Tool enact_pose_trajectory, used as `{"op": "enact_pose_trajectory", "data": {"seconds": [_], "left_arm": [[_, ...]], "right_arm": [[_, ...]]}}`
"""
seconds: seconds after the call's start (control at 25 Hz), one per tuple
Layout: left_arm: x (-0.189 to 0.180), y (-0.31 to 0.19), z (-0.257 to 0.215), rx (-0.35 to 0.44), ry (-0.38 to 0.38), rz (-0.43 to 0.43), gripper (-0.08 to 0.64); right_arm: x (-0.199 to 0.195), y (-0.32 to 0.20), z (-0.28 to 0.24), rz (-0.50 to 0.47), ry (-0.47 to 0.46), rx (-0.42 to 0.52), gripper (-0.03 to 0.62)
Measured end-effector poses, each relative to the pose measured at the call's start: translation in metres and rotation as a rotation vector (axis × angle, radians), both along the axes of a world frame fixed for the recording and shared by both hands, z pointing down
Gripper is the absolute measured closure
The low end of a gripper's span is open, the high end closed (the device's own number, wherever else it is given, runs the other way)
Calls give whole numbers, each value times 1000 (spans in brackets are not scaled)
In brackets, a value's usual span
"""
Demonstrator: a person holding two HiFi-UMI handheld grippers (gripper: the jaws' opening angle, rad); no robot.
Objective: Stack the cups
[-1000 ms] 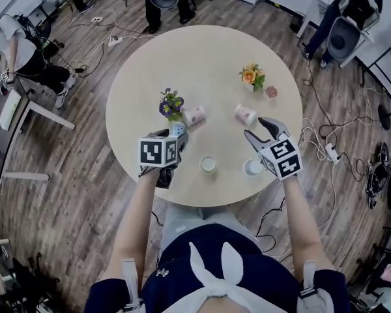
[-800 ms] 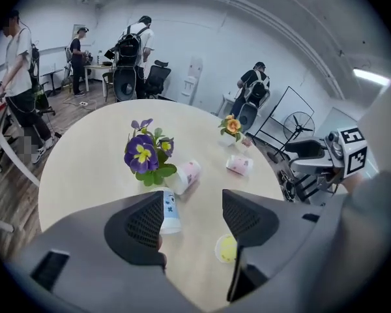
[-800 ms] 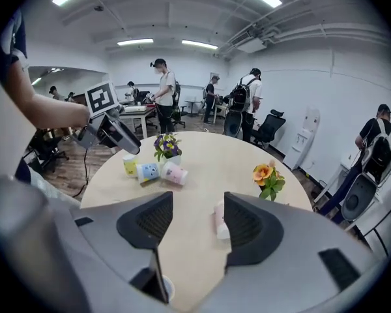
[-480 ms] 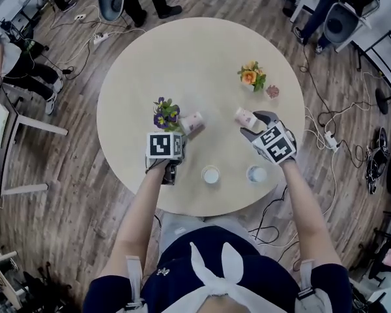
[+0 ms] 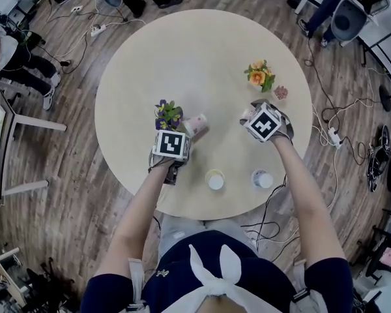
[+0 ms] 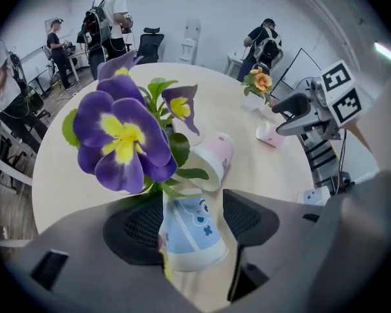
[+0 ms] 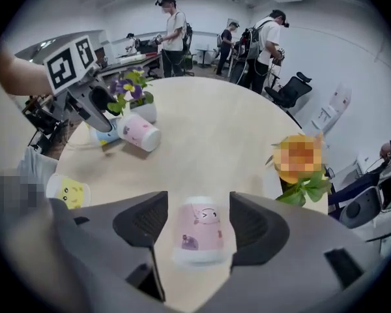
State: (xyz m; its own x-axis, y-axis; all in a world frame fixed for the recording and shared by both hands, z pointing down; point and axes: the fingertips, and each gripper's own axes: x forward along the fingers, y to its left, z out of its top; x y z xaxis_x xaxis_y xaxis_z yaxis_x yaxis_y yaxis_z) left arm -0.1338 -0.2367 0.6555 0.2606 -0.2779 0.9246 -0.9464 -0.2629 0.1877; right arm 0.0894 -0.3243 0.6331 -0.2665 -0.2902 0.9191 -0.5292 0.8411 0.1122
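The blue cup [image 6: 186, 230] lies on its side between the pads of the left gripper [image 6: 193, 204], wide end toward the camera. The jaws have just been opening and stand released, not pressing it. The face-printed pink cup [image 7: 201, 230] lies the same way between the spread jaws of the right gripper [image 7: 199, 215], which have also just been opening, with a gap on each side.

In the head view both cups are hidden under the marker cubes; only the gripper views show them. In the left gripper view, leaves and petals of the purple flowers [image 5: 168, 114] cover the blue cup's far end.

A second pink cup [image 5: 195, 125] lies tipped at 1 o'clock from the left cube, just beside those flowers. The yellow cup [image 5: 215, 179] and a pale cup [image 5: 262, 178] stand upright and apart near the 6 o'clock edge of the table [image 5: 182, 51]. Orange flowers [image 5: 259, 75] stand at 12 o'clock from the right cube.

Both forearms reach in from 6 o'clock, the grippers pointing steeply down.
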Motion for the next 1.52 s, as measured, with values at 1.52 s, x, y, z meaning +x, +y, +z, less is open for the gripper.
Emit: {"op": "enact_pose_trajectory", "data": {"seconds": [1.52], "left_arm": [[-6, 25, -64, 321, -9, -4, 415]], "right_arm": [[4, 57, -57, 33, -132, 59, 325]]}}
